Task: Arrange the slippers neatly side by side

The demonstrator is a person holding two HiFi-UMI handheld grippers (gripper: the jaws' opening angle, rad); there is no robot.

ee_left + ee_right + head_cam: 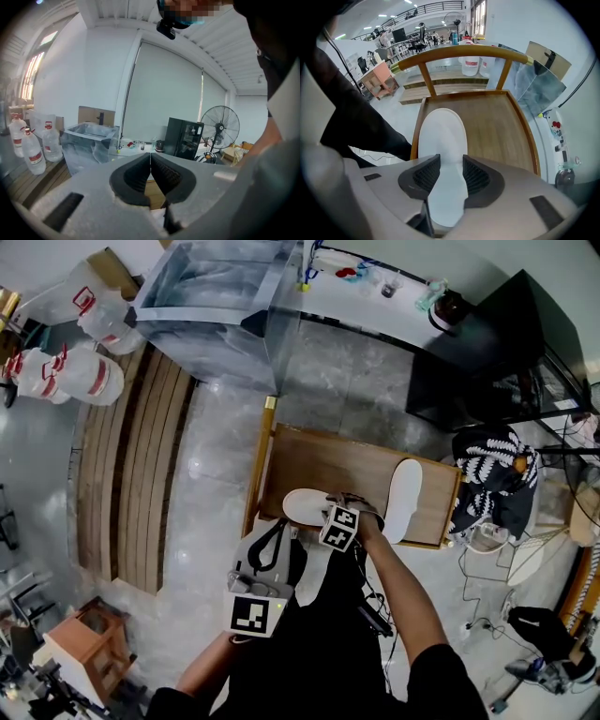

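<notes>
Two white slippers lay flat on the wooden table (337, 465). The left slipper (302, 506) was at the near edge, towards the left side. It lay sideways, with its round end pointing left. It was smooth and plain, wide at the round end and thinner in the middle. The right slipper (405, 498) lay by the right edge. It ran from far to near, leaning a little. The two were apart and not lined up.
</notes>
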